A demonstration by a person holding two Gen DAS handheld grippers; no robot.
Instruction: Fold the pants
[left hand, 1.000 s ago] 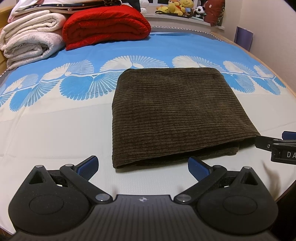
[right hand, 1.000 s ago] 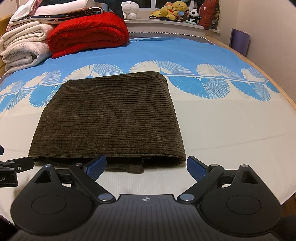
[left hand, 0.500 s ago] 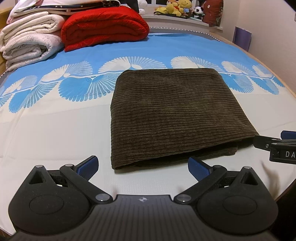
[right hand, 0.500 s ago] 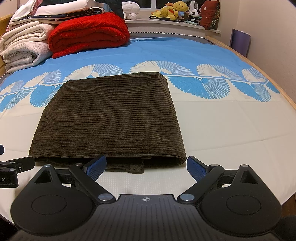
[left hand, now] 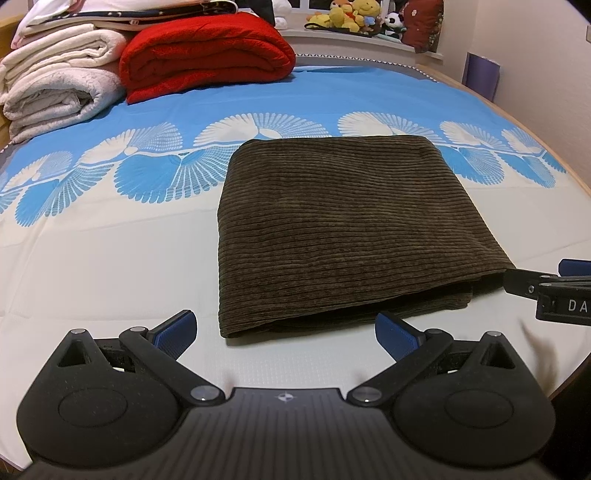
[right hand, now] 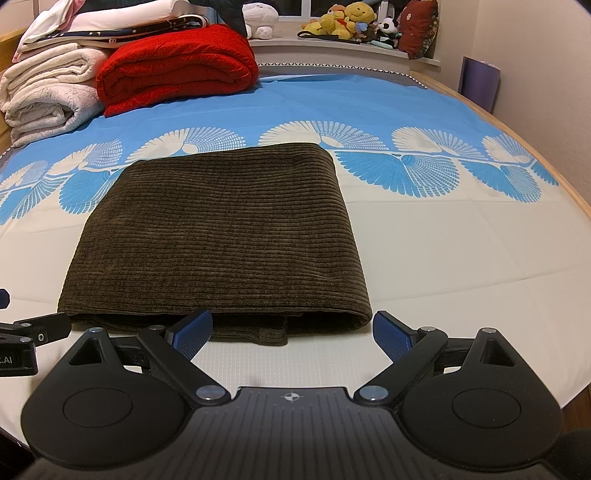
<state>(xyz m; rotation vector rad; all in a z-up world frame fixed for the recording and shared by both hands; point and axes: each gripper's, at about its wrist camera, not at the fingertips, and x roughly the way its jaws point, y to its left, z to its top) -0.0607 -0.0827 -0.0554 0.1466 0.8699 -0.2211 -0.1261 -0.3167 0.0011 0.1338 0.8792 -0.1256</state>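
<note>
Dark brown corduroy pants [left hand: 343, 229] [right hand: 221, 236] lie folded into a flat rectangle on the bed, layered edges facing me. My left gripper [left hand: 286, 330] is open just short of the near edge, nothing between its blue pads. My right gripper [right hand: 291, 330] is open too, its left pad close to the front hem, holding nothing. The right gripper shows at the right edge of the left wrist view, and the left gripper at the left edge of the right wrist view.
The bed sheet [left hand: 92, 258] is cream near me and blue with white fans farther back. A red blanket [left hand: 203, 55] and white folded blankets [left hand: 55, 96] sit at the far left. Stuffed toys [right hand: 343, 22] line the window sill. The wooden bed edge [right hand: 554, 162] curves along the right.
Both views have shifted only slightly; the pants lie the same and both grippers stay open in front of them.
</note>
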